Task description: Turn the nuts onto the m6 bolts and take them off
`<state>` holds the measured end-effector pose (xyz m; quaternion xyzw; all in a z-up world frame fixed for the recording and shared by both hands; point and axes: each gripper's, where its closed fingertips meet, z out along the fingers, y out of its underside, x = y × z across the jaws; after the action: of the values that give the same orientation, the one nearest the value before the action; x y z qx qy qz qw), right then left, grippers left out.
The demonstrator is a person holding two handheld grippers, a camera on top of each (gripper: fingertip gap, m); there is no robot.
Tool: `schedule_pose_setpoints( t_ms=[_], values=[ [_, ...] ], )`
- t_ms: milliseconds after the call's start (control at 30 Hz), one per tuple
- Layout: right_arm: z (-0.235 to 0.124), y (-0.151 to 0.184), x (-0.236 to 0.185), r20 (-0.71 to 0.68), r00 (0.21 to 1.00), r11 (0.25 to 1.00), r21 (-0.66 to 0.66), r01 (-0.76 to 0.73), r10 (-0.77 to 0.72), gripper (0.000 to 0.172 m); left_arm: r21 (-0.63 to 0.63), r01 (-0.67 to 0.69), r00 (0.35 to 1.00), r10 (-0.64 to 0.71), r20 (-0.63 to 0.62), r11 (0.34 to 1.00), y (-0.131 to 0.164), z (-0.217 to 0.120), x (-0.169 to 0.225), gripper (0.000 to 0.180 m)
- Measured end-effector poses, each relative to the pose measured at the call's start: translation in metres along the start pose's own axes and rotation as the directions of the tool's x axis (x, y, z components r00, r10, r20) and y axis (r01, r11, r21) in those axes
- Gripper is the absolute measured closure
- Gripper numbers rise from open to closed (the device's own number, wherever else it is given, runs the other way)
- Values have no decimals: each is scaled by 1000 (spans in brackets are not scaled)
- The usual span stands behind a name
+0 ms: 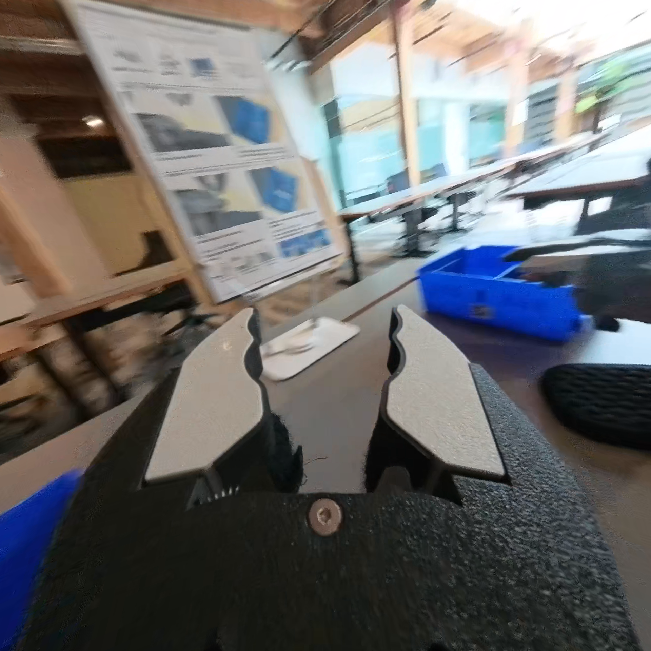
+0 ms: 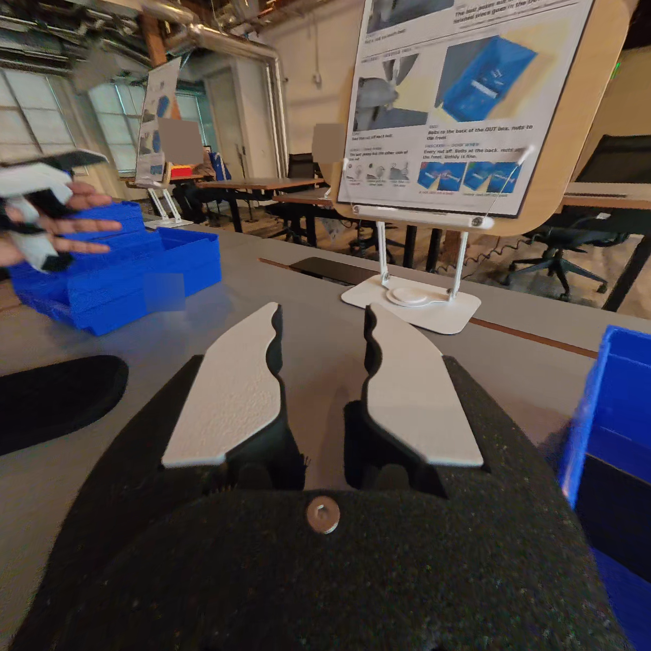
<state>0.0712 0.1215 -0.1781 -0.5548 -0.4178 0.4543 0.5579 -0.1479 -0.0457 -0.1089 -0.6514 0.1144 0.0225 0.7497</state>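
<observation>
No nut or bolt shows in either view. My left gripper [image 1: 324, 311] is open with nothing between its pads; it hovers over the dark table [image 1: 334, 405] and the view is blurred. My right gripper [image 2: 323, 306] is open with nothing between its pads, above the grey table [image 2: 310, 281]. In the right wrist view a hand [image 2: 84, 225] holds the other gripper at the far left, in front of the stacked blue bins [image 2: 116, 267].
A blue bin [image 1: 500, 296] stands right of the left gripper; another blue bin [image 2: 620, 405] is at the right edge. A black mat [image 1: 599, 405] [image 2: 53, 398] lies on the table. An instruction board [image 2: 458, 105] on a white stand [image 2: 412, 303] [image 1: 310, 345] stands ahead.
</observation>
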Motion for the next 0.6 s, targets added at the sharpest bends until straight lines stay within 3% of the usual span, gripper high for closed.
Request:
schedule_pose_setpoints(
  t_ms=[100,200,267,400,500,600],
  values=[
    [7,14,-4,-27,999,999,15,35,-35,137,-201,-20,979,60,196,979,7,-47,-77,113],
    [8,23,-3,-59,991,992,-44,114,-117,138,-448,97,929,81,361,889,52,-90,-147,121],
    [7,20,-4,-57,991,992,-25,120,-121,138,-569,172,905,99,413,804,87,-110,-176,139],
    [4,17,-3,-44,998,999,-2,55,-55,134,-652,310,887,36,460,691,147,-120,-199,149],
    [1,15,1,-58,997,999,9,52,-52,135,-671,434,868,-79,491,602,186,-119,-200,139],
    [2,18,2,-61,996,998,-2,57,-57,135,-734,485,855,-81,512,476,218,-123,-200,132]
  ],
)
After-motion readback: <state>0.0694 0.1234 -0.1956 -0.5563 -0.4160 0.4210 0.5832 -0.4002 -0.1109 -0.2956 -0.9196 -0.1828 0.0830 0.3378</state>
